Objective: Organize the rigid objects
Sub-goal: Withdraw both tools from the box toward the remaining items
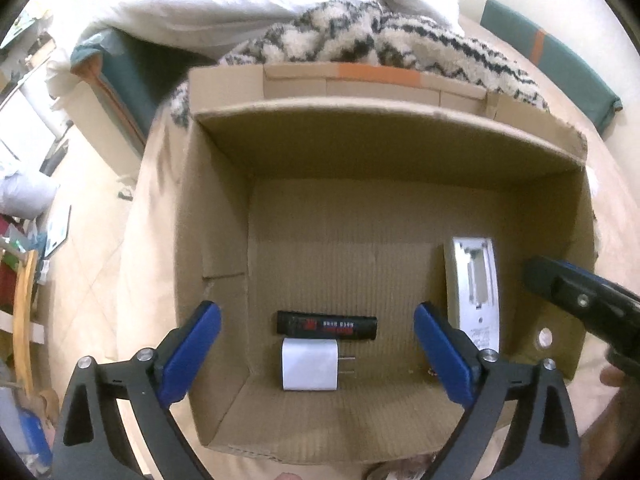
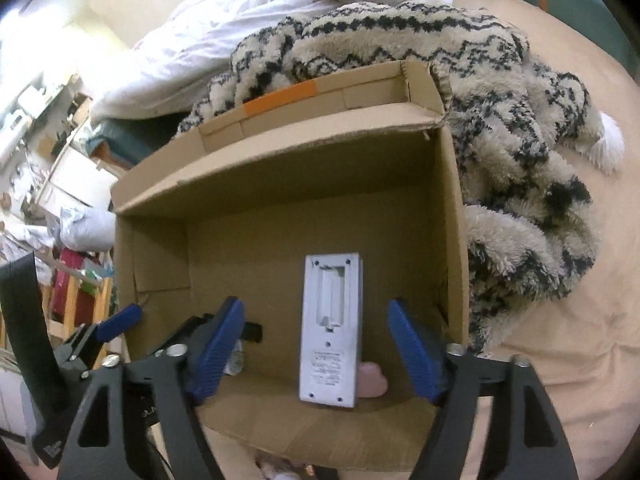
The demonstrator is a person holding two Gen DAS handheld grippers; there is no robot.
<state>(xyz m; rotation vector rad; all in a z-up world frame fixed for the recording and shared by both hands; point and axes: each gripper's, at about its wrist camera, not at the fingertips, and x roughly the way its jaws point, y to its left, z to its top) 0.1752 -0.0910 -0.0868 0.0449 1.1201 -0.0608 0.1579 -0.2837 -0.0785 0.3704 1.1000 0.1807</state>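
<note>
Two grippers are hovering over the box, and we are looking straight down into it. Our left gripper is standing wide open with nothing between its blue pads; below the gap, on the box floor, the white charger is lying with its prongs pointing right, and the black stick is lying just behind it, the two close enough that they may be touching, though we cannot be sure from here.

Over on the other side, our right gripper is also gaping wide, pads clear of everything. The grey remote is lying flat on the floor of the box between those pads, back side up with its battery bay uncovered, lengthwise away from us. A pink thing is peeking out from under its right edge; the view is too poor to say what it is.

In the left view the remote is sitting right of the charger, near the right wall. Beyond the box, a patterned blanket is bunching up on the bed.
</note>
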